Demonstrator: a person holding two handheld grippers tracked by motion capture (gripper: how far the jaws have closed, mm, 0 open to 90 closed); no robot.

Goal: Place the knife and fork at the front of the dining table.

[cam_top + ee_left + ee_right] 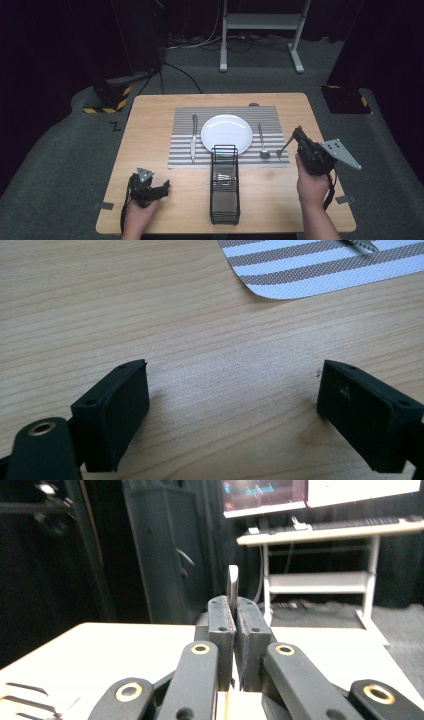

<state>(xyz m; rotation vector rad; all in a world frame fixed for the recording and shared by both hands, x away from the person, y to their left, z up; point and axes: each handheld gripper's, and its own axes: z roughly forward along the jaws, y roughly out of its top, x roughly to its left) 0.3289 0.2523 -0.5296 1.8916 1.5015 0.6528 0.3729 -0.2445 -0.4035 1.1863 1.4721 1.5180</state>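
Cutlery piece: a thin metal one (284, 147), maybe a fork, but I cannot tell for sure. It hangs in the air, tilted, just past the right edge of the striped mat (182, 150).
Right gripper: my right gripper (296, 134) is squeezed tight on that piece; its flat end pokes up between the jaws.
Left gripper: my left gripper (166, 186) rests on the table (150, 115) with its jaws wide apart and nothing in them.
Done: the plate (226, 133) sits in the middle of the mat, the knife (193, 137) to its left, the spoon (262, 141) to its right.
Left to do: I think I must lay my piece down beside the spoon. The wire basket (224, 200) holds more metal things (224, 178).
Writing: I can read no words or brand. A tape mark like a Z (115, 126) is on the floor. The screen is too blurry.
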